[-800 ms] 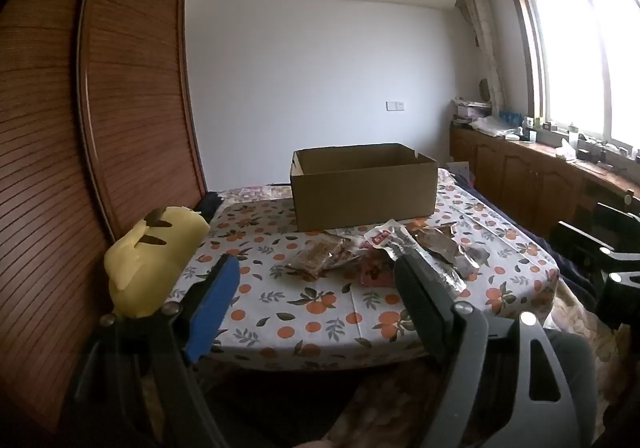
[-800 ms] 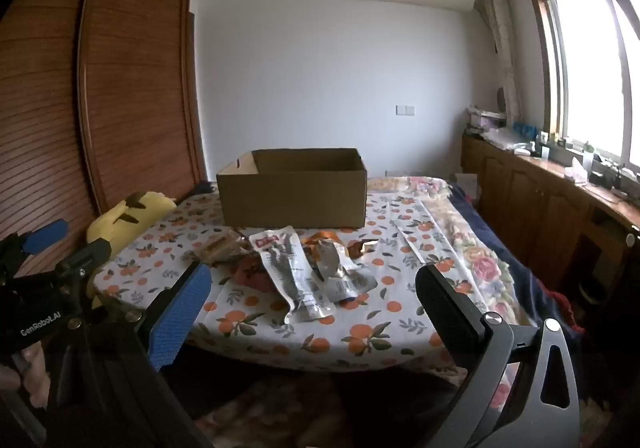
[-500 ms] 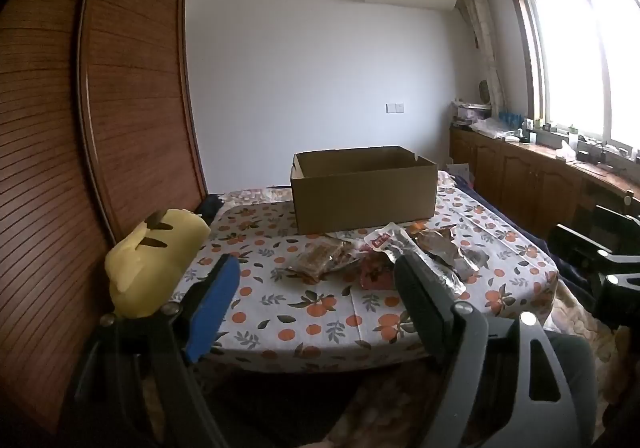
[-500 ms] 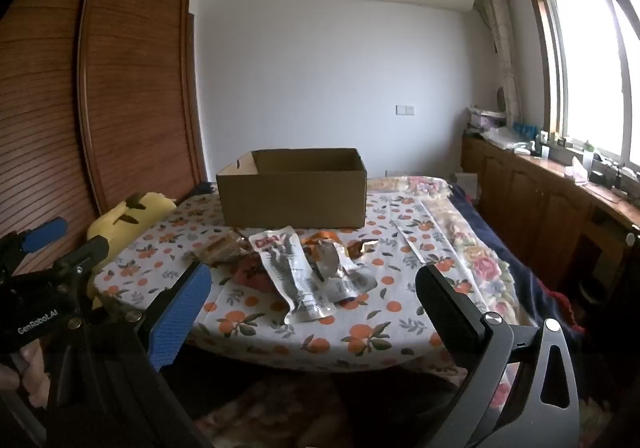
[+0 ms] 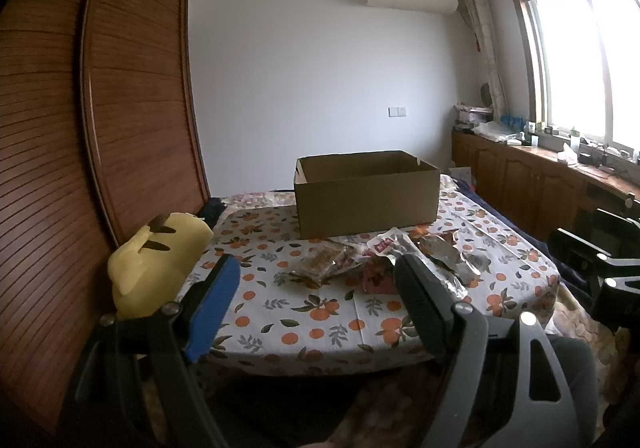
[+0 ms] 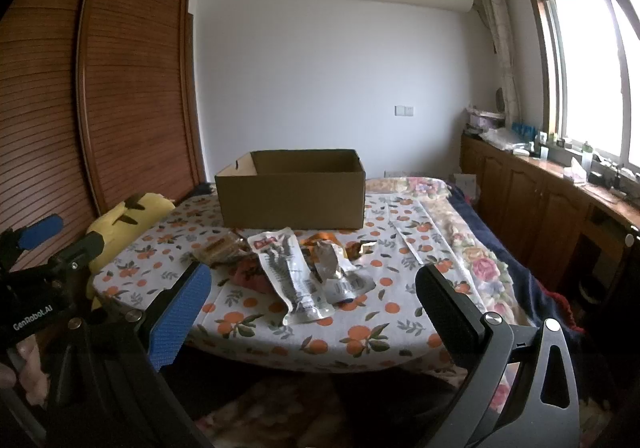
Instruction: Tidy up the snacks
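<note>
Several snack packets lie in a heap on the orange-print tablecloth: a long silver packet with a red label (image 6: pixel 286 274), a crumpled foil packet (image 6: pixel 332 262) and a brown one (image 5: pixel 322 264). Behind them stands an open cardboard box (image 5: pixel 366 193) (image 6: pixel 292 187). My left gripper (image 5: pixel 316 288) hovers open before the table's near edge, nothing between its fingers. My right gripper (image 6: pixel 314 304) is open too, short of the table and empty. The left gripper (image 6: pixel 44 240) also shows at the left of the right wrist view.
A yellow plush toy (image 5: pixel 154 262) lies at the table's left edge against a wooden slatted wardrobe (image 5: pixel 100 127). Wooden cabinets (image 6: pixel 532 203) with clutter run under the window at right. The table (image 6: pixel 404 232) is covered by the patterned cloth.
Both views are almost unchanged. The left wrist view has tipped up very slightly, so the box sits a touch lower in it. Nothing was picked up or moved.
</note>
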Available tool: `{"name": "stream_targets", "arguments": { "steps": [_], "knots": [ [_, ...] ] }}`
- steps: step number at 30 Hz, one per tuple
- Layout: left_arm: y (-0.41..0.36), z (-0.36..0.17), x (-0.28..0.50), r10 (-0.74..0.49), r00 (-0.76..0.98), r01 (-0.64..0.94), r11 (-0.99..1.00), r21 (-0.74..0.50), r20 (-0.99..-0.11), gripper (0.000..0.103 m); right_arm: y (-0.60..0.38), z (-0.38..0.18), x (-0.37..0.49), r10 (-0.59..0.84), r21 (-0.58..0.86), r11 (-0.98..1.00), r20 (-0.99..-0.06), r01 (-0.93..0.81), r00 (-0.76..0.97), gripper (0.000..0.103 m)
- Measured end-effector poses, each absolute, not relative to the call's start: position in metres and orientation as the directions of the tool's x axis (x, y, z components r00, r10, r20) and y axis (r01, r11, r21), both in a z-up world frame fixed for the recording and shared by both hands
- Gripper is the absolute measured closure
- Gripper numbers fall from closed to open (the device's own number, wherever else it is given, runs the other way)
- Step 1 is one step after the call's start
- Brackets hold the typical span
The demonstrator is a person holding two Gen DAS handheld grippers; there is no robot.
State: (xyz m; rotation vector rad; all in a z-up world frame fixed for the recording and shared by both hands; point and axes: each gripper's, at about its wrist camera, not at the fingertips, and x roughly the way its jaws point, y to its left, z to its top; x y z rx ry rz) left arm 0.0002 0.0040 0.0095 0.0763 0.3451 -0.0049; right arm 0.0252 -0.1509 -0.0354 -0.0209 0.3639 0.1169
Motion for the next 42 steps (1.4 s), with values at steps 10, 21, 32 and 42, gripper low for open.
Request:
{"name": "stream_targets", "arguments": {
  "steps": [10,21,32,42],
  "knots": [
    [0.0077,0.0125,-0.0014,0.015,0.945,0.011,0.997,0.075,-0.328,0.023,-0.1509,-0.0357,0.0256,0.110,0.001,0.993,-0.357,-0.117,0.928,0.000],
    [0.0077,0.0113,-0.0033,0.015,0.945,0.009,0.997,0.073,-0.328,0.023,-0.1512,-0.0362,0.0252,0.109,0.001,0.993,-0.357,-0.117,0.928,0.000],
    [0.0078,0.0104,-0.0053,0.021,0.945,0.003,0.997,0.074,-0.325,0.023,-0.1567,-0.0317,0.0260,0.111,0.010,0.993,-0.361,-0.115,0.926,0.000],
    [0.0060,0.0103,-0.0062,0.016,0.945,0.009,0.997,0.074,-0.327,0.023,-0.1547,-0.0368,0.0262,0.110,0.010,0.993,-0.361,-0.114,0.926,0.000]
  ]
}}
